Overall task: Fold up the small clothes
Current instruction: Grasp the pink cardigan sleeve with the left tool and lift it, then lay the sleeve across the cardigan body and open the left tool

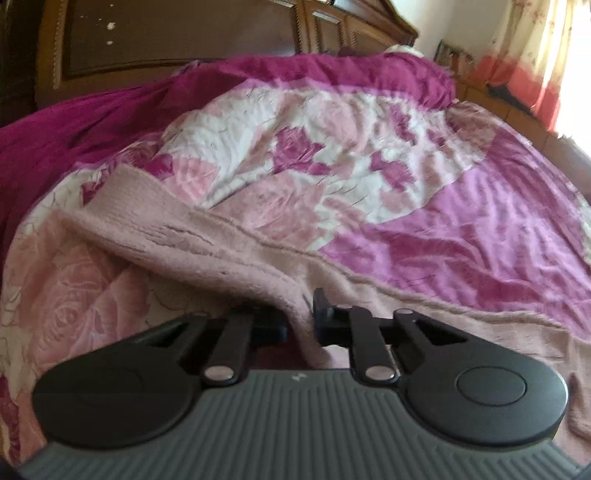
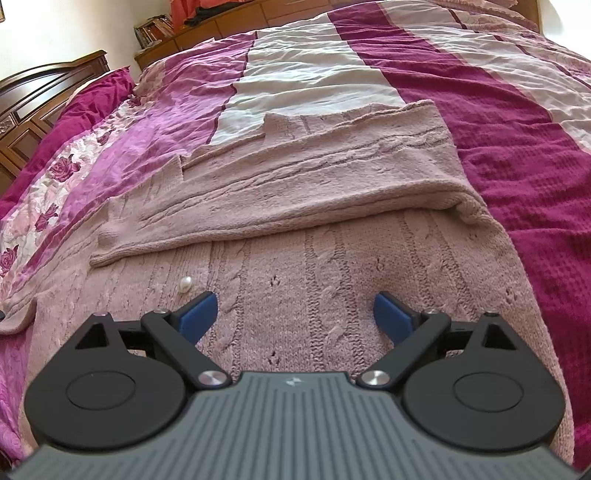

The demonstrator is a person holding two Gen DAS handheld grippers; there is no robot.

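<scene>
A pale pink cable-knit sweater (image 2: 295, 206) lies spread on the bed, one side folded over its body. In the left wrist view a sleeve of the same sweater (image 1: 207, 254) runs from the upper left down into my left gripper (image 1: 299, 321), whose jaws are shut on a pinched fold of the knit. My right gripper (image 2: 295, 314) hovers low over the sweater's body with its blue pads (image 2: 199, 314) wide apart and nothing between them. A small white pearl-like button (image 2: 185, 284) sits on the knit just left of the right gripper.
The bed carries a pink and magenta floral quilt (image 1: 369, 166) and a striped magenta and white cover (image 2: 498, 110). A dark wooden headboard (image 1: 166, 40) stands behind, with a low wooden shelf (image 2: 221, 22) and a curtain (image 1: 535, 62) beyond the bed.
</scene>
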